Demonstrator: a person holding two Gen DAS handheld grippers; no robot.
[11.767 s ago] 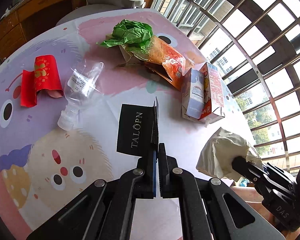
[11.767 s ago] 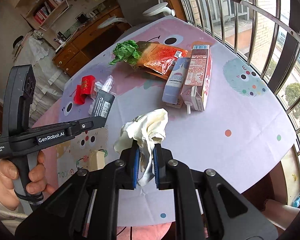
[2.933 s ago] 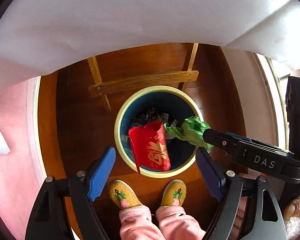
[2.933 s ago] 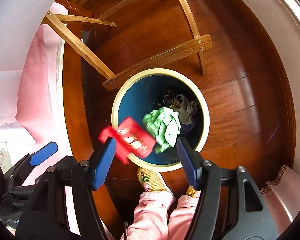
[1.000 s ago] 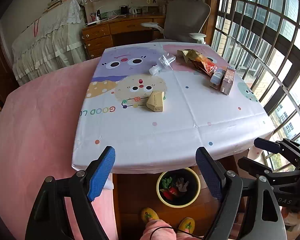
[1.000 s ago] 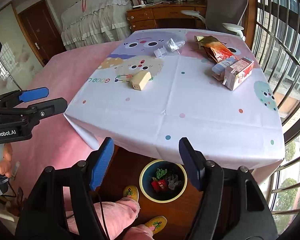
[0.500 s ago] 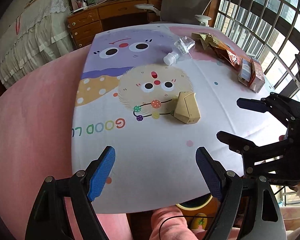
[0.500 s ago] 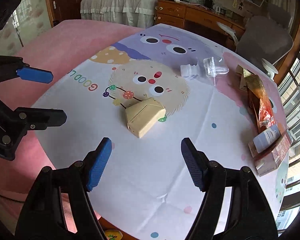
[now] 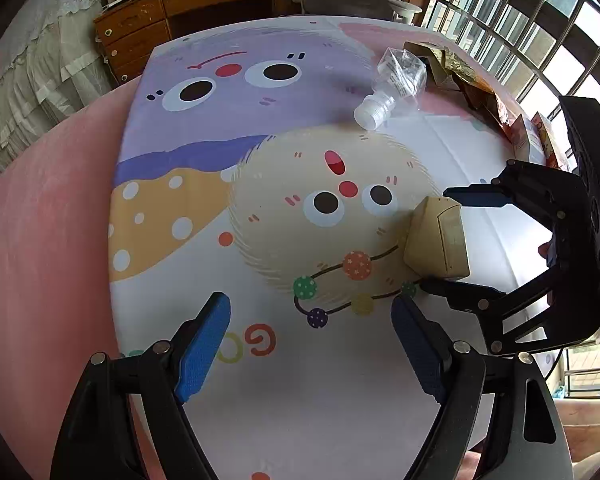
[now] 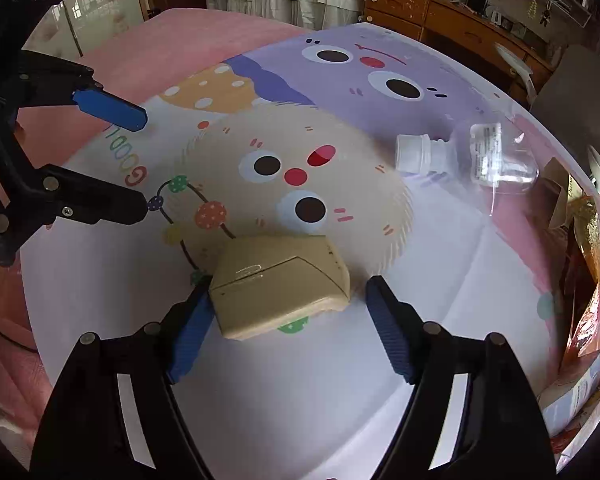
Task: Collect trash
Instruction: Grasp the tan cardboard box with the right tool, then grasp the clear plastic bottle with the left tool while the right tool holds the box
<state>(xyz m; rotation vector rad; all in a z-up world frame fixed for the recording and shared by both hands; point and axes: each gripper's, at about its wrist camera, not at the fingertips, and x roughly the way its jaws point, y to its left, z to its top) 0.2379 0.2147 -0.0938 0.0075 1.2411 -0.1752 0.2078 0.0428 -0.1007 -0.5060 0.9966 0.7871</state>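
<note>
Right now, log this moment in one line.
right gripper open, straddling beige box | left gripper open, empty | plastic bottle on table

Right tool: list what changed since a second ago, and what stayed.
Both tools moved from above the bin in over the table. The right tool now straddles the tan box, open, nothing gripped. The left tool is open and empty. Box, bottle and cartons stayed put.

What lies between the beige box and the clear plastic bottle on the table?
Nothing: in the right wrist view, only bare printed tablecloth separates the beige box from the clear plastic bottle. The left wrist view shows the same.
</note>
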